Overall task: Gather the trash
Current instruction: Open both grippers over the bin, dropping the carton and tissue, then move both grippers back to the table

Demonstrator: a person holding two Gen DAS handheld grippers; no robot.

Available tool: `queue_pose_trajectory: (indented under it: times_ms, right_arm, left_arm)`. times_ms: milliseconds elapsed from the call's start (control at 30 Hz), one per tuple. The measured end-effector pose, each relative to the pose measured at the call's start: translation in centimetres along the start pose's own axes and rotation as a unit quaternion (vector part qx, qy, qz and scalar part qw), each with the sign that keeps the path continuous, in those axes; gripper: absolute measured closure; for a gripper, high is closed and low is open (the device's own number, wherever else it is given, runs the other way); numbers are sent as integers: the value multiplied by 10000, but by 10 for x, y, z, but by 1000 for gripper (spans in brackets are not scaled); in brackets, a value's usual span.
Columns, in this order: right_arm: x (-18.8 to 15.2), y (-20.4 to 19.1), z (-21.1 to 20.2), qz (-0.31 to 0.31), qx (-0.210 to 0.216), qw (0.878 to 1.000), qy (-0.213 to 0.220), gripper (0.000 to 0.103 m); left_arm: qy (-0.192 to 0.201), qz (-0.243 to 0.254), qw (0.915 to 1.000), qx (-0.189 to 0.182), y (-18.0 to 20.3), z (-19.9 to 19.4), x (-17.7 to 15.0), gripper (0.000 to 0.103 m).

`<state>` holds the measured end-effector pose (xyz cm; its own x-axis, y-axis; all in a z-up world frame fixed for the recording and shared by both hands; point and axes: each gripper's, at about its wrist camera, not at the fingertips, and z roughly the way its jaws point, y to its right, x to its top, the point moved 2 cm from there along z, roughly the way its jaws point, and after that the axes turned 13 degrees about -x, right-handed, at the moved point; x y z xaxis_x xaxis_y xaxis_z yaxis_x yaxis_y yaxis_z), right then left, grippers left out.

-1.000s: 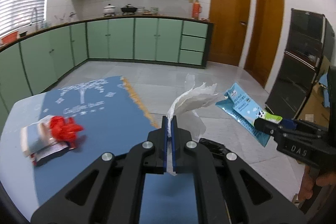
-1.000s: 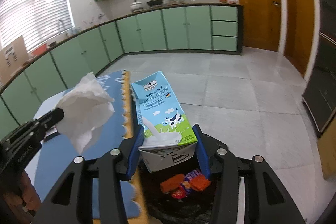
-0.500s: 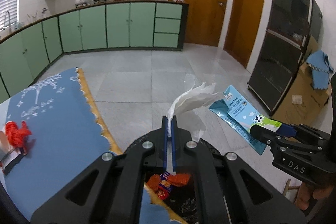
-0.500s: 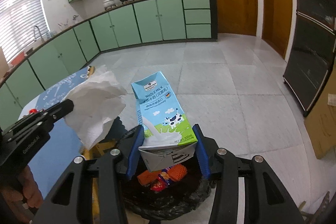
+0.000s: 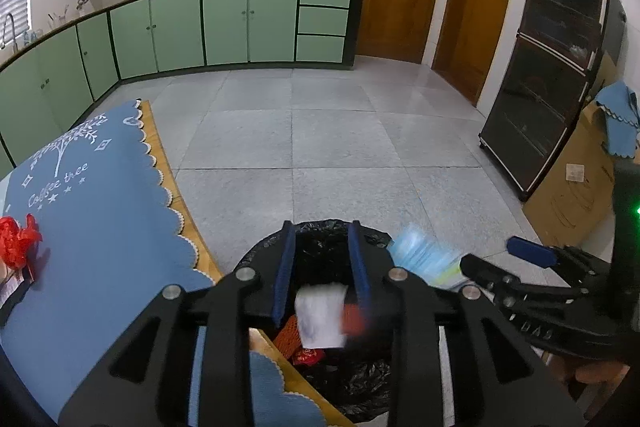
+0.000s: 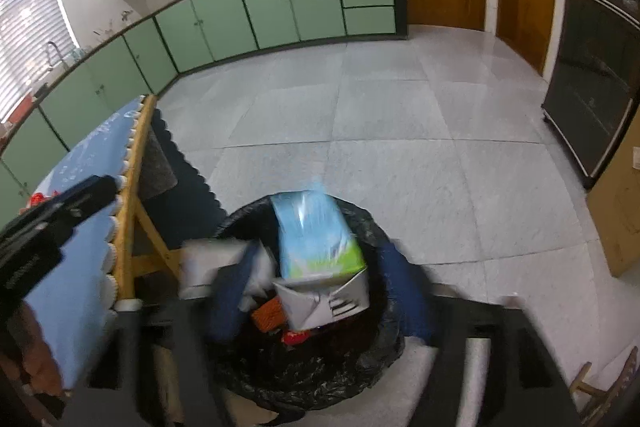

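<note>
My left gripper (image 5: 321,259) hung over the black-lined trash bin (image 5: 372,387) with its blue fingers (image 5: 285,267) spread apart and nothing between them. The white tissue (image 5: 321,315) was blurred, just below them, above the orange and red wrappers (image 5: 298,339) in the bin. My right gripper (image 6: 316,287) was spread too, and the milk carton (image 6: 316,247), streaked with blur, sat loose between its fingers over the bin. The red scrap (image 5: 18,241) lay on the bench's blue cloth (image 5: 100,211).

Left claw (image 5: 322,267) and right claw (image 6: 316,291) both spread wide, pointing down
</note>
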<state>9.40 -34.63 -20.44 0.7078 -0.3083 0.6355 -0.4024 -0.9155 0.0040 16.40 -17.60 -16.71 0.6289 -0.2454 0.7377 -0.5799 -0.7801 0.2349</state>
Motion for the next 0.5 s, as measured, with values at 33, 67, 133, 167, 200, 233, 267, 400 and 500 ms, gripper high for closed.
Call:
queue_pose_trajectory:
  times_ms: [33, 67, 133, 167, 200, 233, 267, 400, 500]
  right_arm:
    - [0, -1, -1, -12, -21, 10000, 13, 25]
    - [1, -2, -1, -20, -6, 10000, 16, 25]
    - [3, -1, -6, 3, 14, 10000, 73, 25]
    - [4, -2, -9, 6, 25, 10000, 95, 25]
    - [5, -2, -12, 9, 38, 9999, 125, 25]
    - [8, -1, -14, 11, 59, 9998, 170, 25]
    - [10, -2, -20, 8, 90, 9997, 240, 24]
    - [20, -13, -43, -43, 226, 9983, 544, 18]
    - [29, -29, -61, -165, 403, 9960, 774, 12]
  left_arm:
    - [23, -19, 10000, 10, -1, -2, 0, 73]
    - [53, -45, 10000, 30, -4, -6, 1, 72]
    - [96, -87, 9999, 57, -8, -11, 2, 70]
    - [138, -120, 9998, 77, -11, -16, 3, 69]
    - [170, -138, 9997, 97, -12, -20, 3, 66]
    - [208, -151, 9996, 120, -14, -24, 4, 63]
    - [280, -169, 9993, 163, -18, -32, 4, 62]
    - [521, -251, 9977, 354, -29, -60, 6, 52]
    - [723, -312, 9950, 620, -43, -88, 3, 46]
